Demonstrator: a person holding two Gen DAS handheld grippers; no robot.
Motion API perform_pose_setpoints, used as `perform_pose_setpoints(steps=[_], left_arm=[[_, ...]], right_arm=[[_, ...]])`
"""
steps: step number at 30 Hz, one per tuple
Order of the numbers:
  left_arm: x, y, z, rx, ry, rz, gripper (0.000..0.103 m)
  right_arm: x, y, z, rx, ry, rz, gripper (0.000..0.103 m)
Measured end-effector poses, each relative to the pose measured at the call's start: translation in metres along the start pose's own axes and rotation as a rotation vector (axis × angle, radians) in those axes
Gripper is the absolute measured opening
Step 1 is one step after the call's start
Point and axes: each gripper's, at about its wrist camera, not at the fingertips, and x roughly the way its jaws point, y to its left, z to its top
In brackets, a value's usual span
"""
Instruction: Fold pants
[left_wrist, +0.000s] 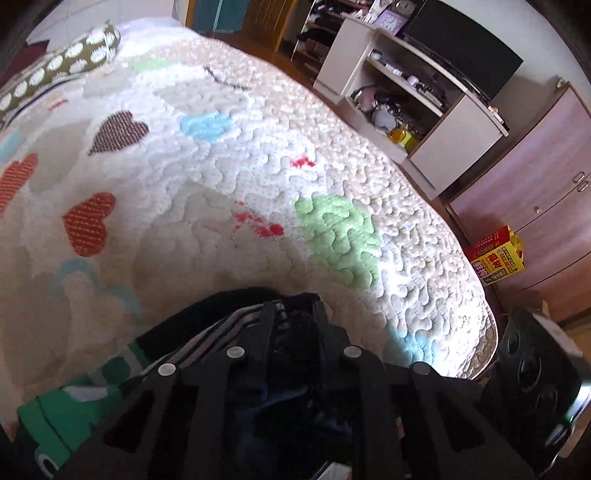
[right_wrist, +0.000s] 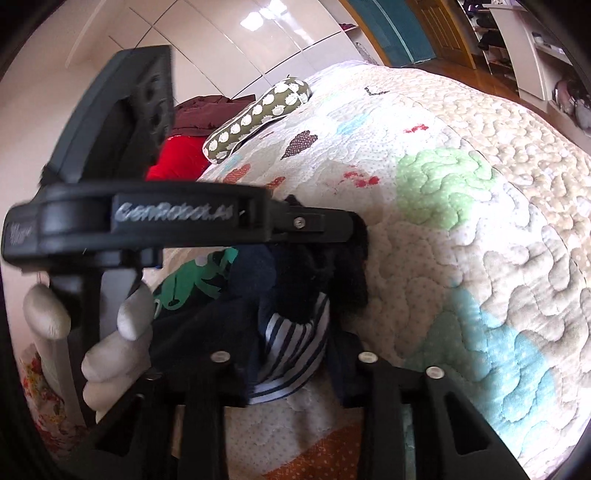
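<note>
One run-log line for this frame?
stage: grasping | left gripper: shut on dark pants | right gripper: shut on pants | surface: quilted bedspread

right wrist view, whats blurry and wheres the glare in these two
Right wrist view: the left gripper crossing the frame is motion-smeared, and ceiling lights glare off the glossy wardrobe. Left wrist view: sunlight washes out the quilt on the right, and the pants sit in shadow.
</note>
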Motion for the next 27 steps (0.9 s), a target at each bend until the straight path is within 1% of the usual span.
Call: perform_pose_setpoints(steps=[1,4,7,13,16,19,21,23,24,25,26,27], left_arm=[[-0.008,-0.001,-0.003,0.009,-0.025,0.007,0.018],[-0.031,-0.001,-0.005,0.017,-0.084,-0.002,0.018],[-0.056,0.010,-0.014,-0.017,-0.145,-0.025,0.018],[-0.095,0.045,-0.044,-0.127,-0.257,-0.032,0.018],[-0.116,0.073,-0.067,-0.206,-0.305,0.001,0.018],[-0.137,0.100,-0.093,-0.284,-0.349,0.045,0.019],[-0.151,0.112,-0.113,-0.322,-0.378,0.074,0.021],[-0.168,0.120,-0.135,-0.356,-0.411,0.089,0.034],[-0.177,0.122,-0.147,-0.372,-0.431,0.093,0.038],[-0.186,0.121,-0.158,-0.381,-0.455,0.098,0.043],[-0.194,0.120,-0.168,-0.387,-0.477,0.107,0.048],[-0.202,0.118,-0.179,-0.395,-0.501,0.118,0.052]], right_arm=[[-0.001,0.003,0.002,-0.008,-0.004,-0.002,0.027],[-0.005,0.018,0.009,-0.047,-0.014,-0.013,0.027],[-0.005,0.041,0.016,-0.105,-0.014,-0.027,0.027],[0.012,0.092,0.020,-0.215,0.014,-0.031,0.027],[0.030,0.121,0.017,-0.289,0.053,-0.033,0.027],[0.051,0.143,0.010,-0.366,0.102,-0.059,0.029],[0.067,0.151,0.003,-0.384,0.151,-0.063,0.029],[0.073,0.156,-0.007,-0.380,0.194,-0.060,0.031],[0.077,0.159,-0.012,-0.373,0.218,-0.056,0.032],[0.079,0.160,-0.014,-0.366,0.239,-0.052,0.036],[0.078,0.158,-0.018,-0.363,0.249,-0.050,0.038],[0.076,0.158,-0.020,-0.363,0.251,-0.049,0.039]])
